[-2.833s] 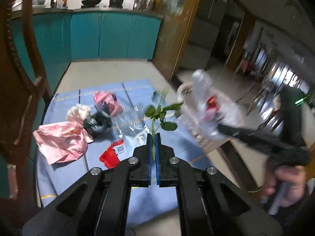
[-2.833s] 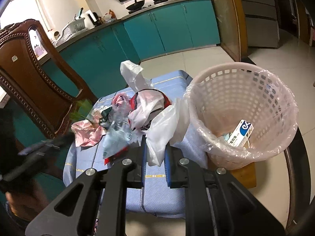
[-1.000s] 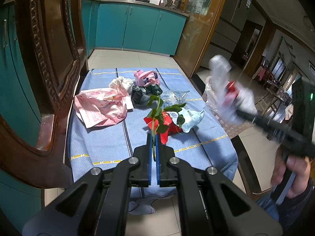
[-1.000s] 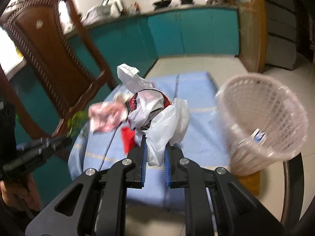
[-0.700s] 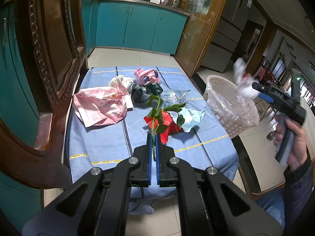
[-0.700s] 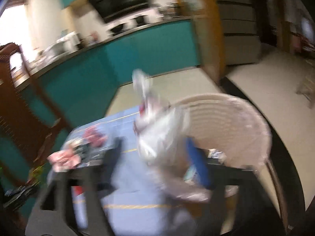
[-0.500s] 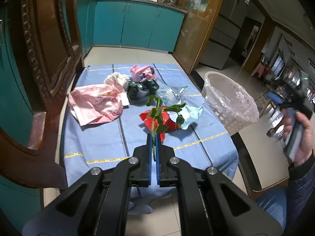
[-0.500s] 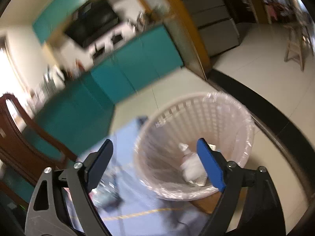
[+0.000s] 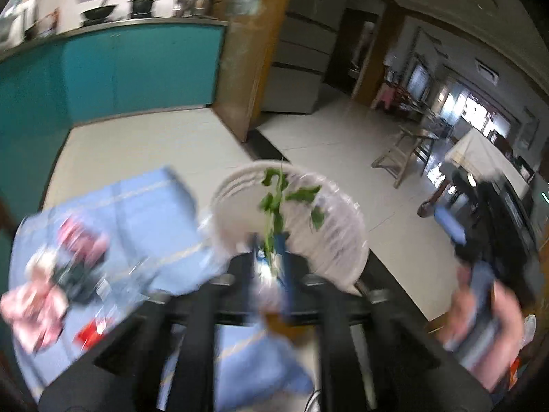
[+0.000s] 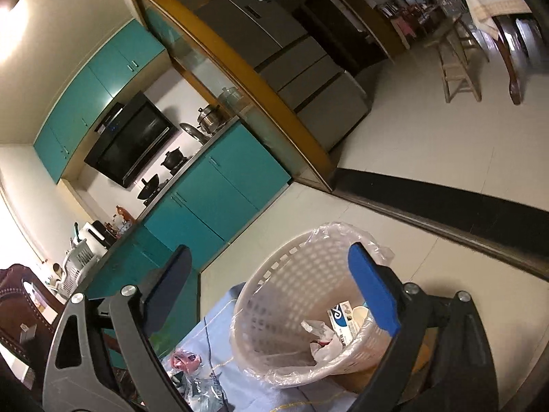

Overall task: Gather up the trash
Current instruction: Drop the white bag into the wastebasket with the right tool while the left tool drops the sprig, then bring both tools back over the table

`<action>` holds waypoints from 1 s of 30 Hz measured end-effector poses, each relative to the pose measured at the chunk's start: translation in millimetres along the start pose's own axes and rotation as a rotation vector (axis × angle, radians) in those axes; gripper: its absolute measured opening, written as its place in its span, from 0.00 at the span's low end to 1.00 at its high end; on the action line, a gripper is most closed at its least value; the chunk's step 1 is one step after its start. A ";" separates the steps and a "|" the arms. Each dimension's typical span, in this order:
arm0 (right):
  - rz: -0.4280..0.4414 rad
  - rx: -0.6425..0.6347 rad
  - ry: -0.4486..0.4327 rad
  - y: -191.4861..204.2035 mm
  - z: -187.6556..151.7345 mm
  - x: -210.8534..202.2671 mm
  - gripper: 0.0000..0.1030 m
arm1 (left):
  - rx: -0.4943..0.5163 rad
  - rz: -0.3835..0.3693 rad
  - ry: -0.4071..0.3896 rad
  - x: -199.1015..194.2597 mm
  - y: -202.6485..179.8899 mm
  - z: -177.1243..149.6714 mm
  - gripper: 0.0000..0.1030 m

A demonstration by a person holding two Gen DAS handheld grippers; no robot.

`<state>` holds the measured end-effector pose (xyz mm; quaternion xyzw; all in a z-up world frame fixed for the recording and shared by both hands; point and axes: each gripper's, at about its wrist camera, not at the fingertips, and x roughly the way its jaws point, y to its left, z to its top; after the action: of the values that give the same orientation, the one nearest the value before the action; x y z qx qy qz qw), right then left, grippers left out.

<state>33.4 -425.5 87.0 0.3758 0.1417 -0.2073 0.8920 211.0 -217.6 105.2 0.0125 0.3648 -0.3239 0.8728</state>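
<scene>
My left gripper (image 9: 269,252) is shut on a green leafy sprig (image 9: 279,202) and holds it in front of the pink lined basket (image 9: 338,250). My right gripper (image 10: 271,279) is open and empty, raised above the basket (image 10: 271,312). Inside the basket lie a blue-and-white box (image 10: 341,319) and the white and red plastic bag (image 10: 320,341). Pink, dark and red trash (image 9: 68,274) lies on the blue tablecloth (image 9: 137,213), blurred. The right gripper also shows at the right of the left wrist view (image 9: 473,237).
Teal kitchen cabinets (image 10: 212,199) stand behind the table. A wooden chair back (image 10: 20,312) is at the left. A wooden stool (image 9: 401,151) stands on the tiled floor beyond the basket. A fridge (image 10: 302,65) stands by the wooden partition.
My right gripper swung over the basket, opened and dropped the bag into it, then rose. My left gripper carried the sprig from over the table to the basket.
</scene>
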 end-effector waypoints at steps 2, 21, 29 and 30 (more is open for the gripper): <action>0.002 -0.009 0.018 0.5 -0.4 3.3 0.88 | -0.015 0.067 -0.020 20.4 -6.6 10.3 0.85; 0.208 -0.629 0.465 141.0 -139.9 7.0 0.88 | -0.264 0.432 -0.062 -151.6 143.6 -163.6 0.92; 0.262 -0.810 0.594 166.2 -212.2 -3.4 0.88 | -0.283 0.429 -0.007 -153.0 161.3 -179.6 0.92; 0.260 -0.817 0.594 166.2 -214.3 -4.3 0.88 | -0.282 0.427 -0.008 -153.3 158.8 -179.3 0.92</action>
<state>88.1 -163.1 45.2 0.0540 0.4104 0.0929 0.9055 109.2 39.4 38.5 -0.0336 0.3920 -0.0783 0.9160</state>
